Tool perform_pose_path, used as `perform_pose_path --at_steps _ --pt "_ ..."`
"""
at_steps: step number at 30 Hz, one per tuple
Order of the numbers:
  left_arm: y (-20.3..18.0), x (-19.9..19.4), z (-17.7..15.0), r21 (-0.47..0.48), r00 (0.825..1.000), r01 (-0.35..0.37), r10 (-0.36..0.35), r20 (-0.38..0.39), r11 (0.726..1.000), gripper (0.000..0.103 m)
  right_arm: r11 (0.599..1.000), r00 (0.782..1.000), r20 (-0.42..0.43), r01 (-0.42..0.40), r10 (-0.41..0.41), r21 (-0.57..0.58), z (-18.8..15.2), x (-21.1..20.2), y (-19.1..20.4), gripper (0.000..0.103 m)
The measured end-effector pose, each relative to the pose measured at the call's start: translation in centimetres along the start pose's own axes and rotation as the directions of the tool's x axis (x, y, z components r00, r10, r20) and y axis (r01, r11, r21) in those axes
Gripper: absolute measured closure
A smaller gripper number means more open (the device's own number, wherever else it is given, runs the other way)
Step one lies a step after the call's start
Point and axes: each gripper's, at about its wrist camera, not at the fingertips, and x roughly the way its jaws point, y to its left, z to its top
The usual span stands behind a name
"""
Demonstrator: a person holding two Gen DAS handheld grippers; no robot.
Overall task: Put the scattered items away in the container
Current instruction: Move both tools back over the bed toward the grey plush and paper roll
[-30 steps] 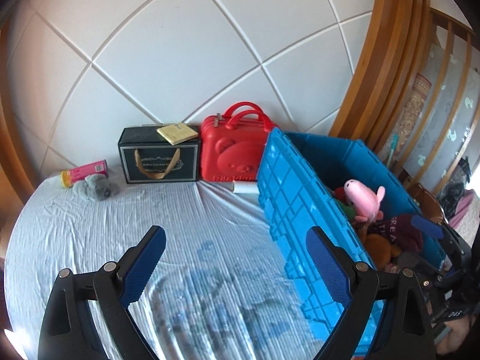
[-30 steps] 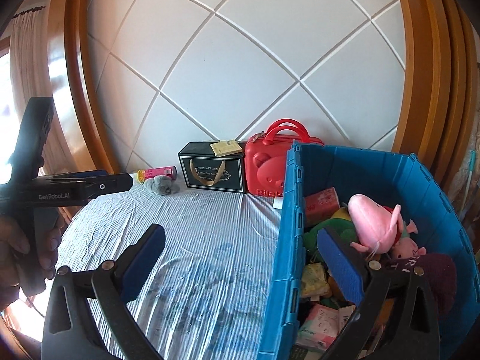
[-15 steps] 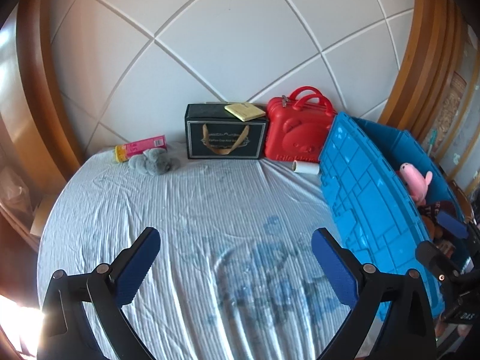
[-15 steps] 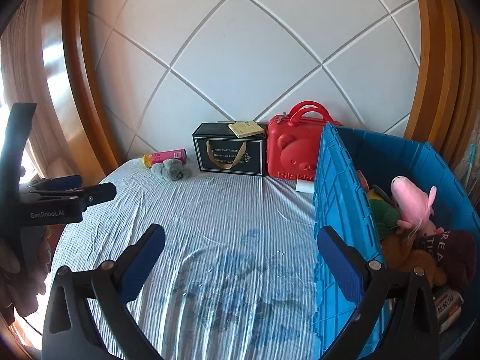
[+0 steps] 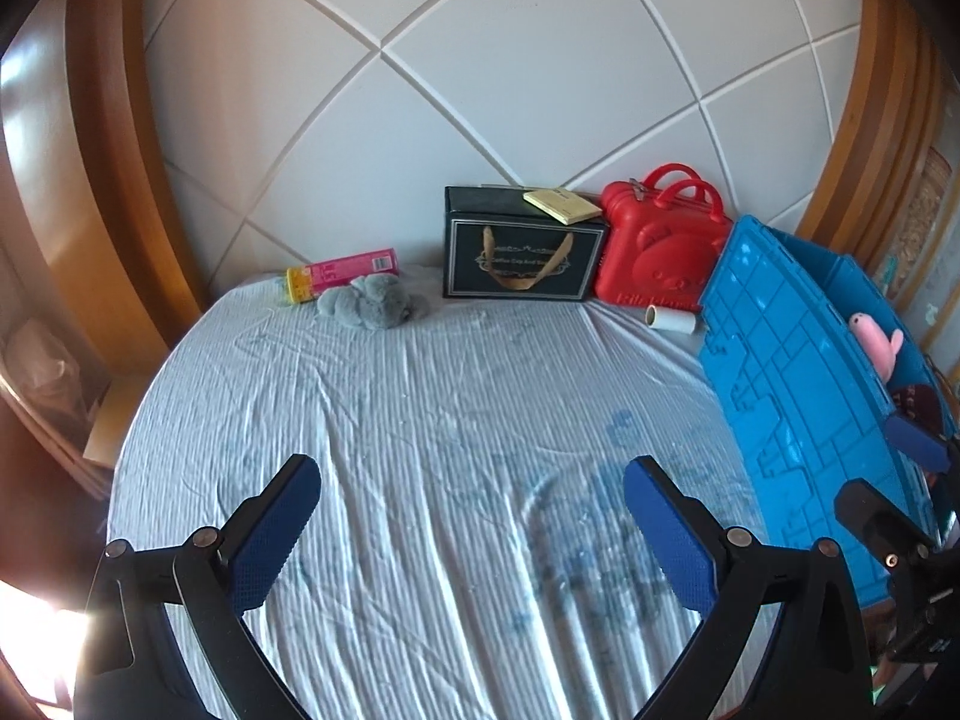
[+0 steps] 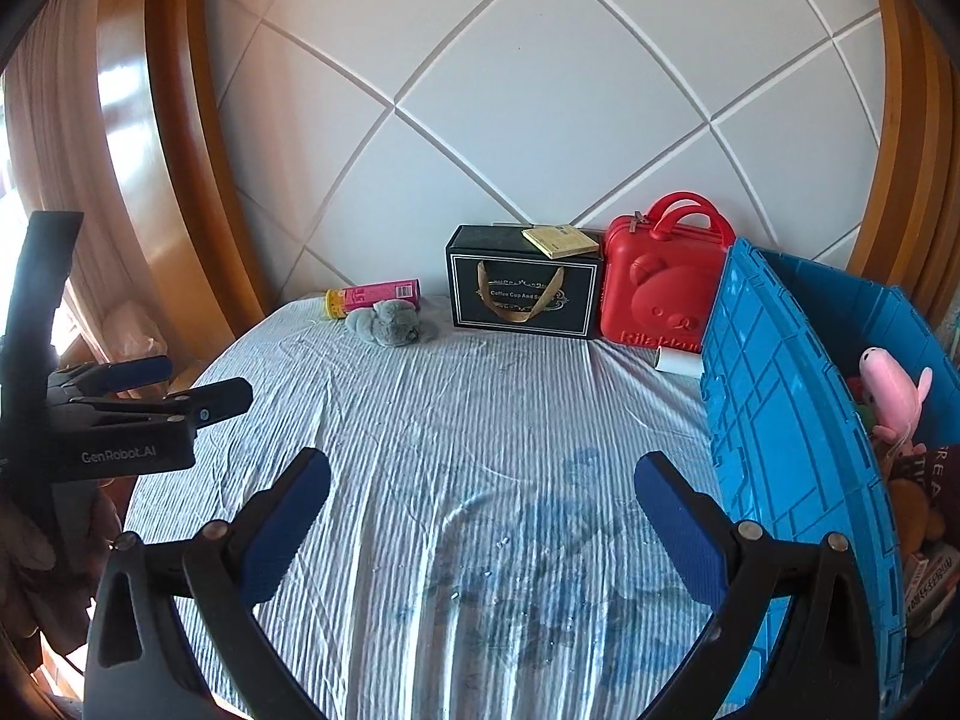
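Both grippers hang over the near part of the bed (image 5: pixel 456 420), neither holding anything. Left gripper (image 5: pixel 471 504): jaws have just been opening and now stand wide apart, nothing between them. Right gripper (image 6: pixel 480 498): jaws likewise spread, only bedsheet between them.

Risks, as judged from here:
- The grey plush toy (image 5: pixel 369 303) lies far left, touching the pink tube (image 5: pixel 342 273) behind it. A grab at one could drag or roll the other toward the bed's left edge.
- The plush is soft and limp; a shallow pinch may catch only fur and let it drop on the way across.
- The white roll (image 6: pixel 678 359) sits tight against the blue container (image 6: pixel 774 420) and the red case (image 6: pixel 660 285). Little room for jaws; it may roll away when nudged.
- The two grippers are close side by side; reaching for the same item risks a clash.
- The container's near wall stands high, so a low carry could strike it.

Container: blue ribbed plastic crate, right side of bed, already well filled, a pink plush (image 6: pixel 891 387) on top. The yellow booklet (image 5: pixel 561 204) rests on the black gift box (image 5: pixel 522 252), far centre.
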Motion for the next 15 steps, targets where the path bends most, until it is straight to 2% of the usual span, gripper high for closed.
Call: perform_pose_path --at_steps 4,9,12,15 --pt "2.4 1.6 0.1 -0.019 1.000 0.009 -0.009 -0.001 1.000 0.001 0.999 0.999 0.003 0.036 -0.036 -0.004 -0.2 1.7 0.7 0.000" --pt "4.3 5.0 0.5 -0.031 1.000 0.010 -0.010 0.003 0.999 0.001 0.998 0.998 -0.014 0.068 -0.068 -0.003 -0.8 4.8 -0.4 0.000" --pt "5.0 8.1 1.1 -0.032 1.000 0.004 -0.004 0.015 0.999 0.001 0.997 0.997 -0.009 0.082 -0.082 -0.015 -1.2 7.8 -1.9 0.000" --pt "5.7 12.6 2.2 -0.029 0.999 -0.010 0.011 0.038 1.000 0.001 0.992 0.993 -0.004 0.119 -0.119 -0.038 -1.6 12.9 -4.5 0.000"
